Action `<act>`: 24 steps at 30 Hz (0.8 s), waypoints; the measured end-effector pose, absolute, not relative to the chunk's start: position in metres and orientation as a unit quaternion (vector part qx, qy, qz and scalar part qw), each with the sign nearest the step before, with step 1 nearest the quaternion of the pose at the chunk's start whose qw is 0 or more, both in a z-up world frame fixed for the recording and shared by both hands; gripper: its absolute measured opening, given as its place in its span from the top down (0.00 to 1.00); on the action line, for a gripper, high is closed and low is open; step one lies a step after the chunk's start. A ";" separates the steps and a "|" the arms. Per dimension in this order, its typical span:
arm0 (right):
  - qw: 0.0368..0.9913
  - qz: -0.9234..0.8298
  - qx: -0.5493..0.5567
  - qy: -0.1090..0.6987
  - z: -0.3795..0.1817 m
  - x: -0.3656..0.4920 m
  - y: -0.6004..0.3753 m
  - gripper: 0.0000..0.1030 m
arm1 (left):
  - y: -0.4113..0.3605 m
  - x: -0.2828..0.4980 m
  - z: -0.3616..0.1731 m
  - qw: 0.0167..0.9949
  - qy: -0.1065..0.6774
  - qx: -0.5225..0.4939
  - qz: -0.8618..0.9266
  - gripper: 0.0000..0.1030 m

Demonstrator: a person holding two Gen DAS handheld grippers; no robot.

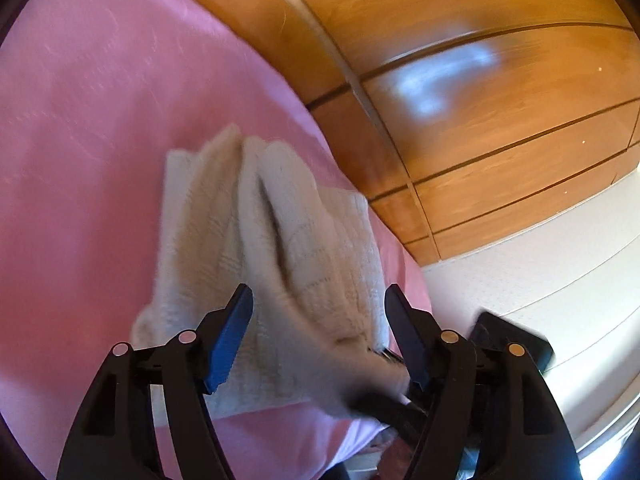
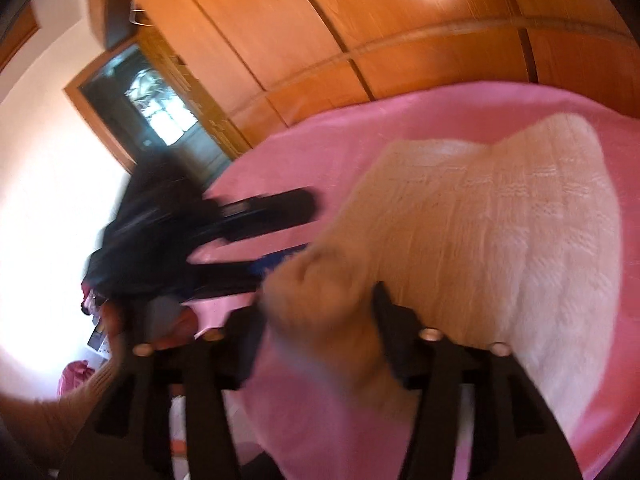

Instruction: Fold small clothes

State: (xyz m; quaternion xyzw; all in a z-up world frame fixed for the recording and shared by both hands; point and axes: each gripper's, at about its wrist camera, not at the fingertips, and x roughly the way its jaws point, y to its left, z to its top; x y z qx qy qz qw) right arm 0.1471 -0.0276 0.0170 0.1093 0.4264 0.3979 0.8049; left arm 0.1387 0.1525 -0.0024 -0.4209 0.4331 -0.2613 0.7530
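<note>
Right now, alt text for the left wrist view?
A cream knitted garment lies folded on a pink bedspread, between the open fingers of the left tool. Wooden wardrobe doors stand behind the bed.

Legible text, labels, brands, numbers, signs: I find none in either wrist view; both views are motion-blurred, and I can read nothing on any surface.
</note>
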 end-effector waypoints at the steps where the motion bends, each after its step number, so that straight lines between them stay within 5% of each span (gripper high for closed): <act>1: 0.807 0.398 0.110 0.422 0.021 0.138 -0.039 0.37 | 0.147 0.144 -0.004 0.748 0.440 -0.422 -0.262 0.33; 8: 0.835 0.327 0.132 0.421 0.016 0.102 -0.120 0.32 | 0.117 0.166 -0.010 0.750 0.485 -0.375 -0.249 0.33; 10: 0.841 0.300 0.147 0.426 0.007 0.103 -0.135 0.32 | 0.106 0.169 -0.005 0.763 0.491 -0.341 -0.244 0.61; 13: 0.847 0.274 0.160 0.428 0.002 0.105 -0.147 0.32 | 0.100 0.166 0.018 0.805 0.461 -0.292 -0.232 0.77; 18: 0.852 0.294 0.180 0.393 0.034 0.104 -0.155 0.33 | 0.117 0.148 0.057 0.848 0.417 -0.241 -0.220 0.79; 24: 0.859 0.311 0.137 0.383 0.039 0.138 -0.097 0.35 | 0.131 0.144 0.010 0.857 0.459 -0.182 -0.146 0.79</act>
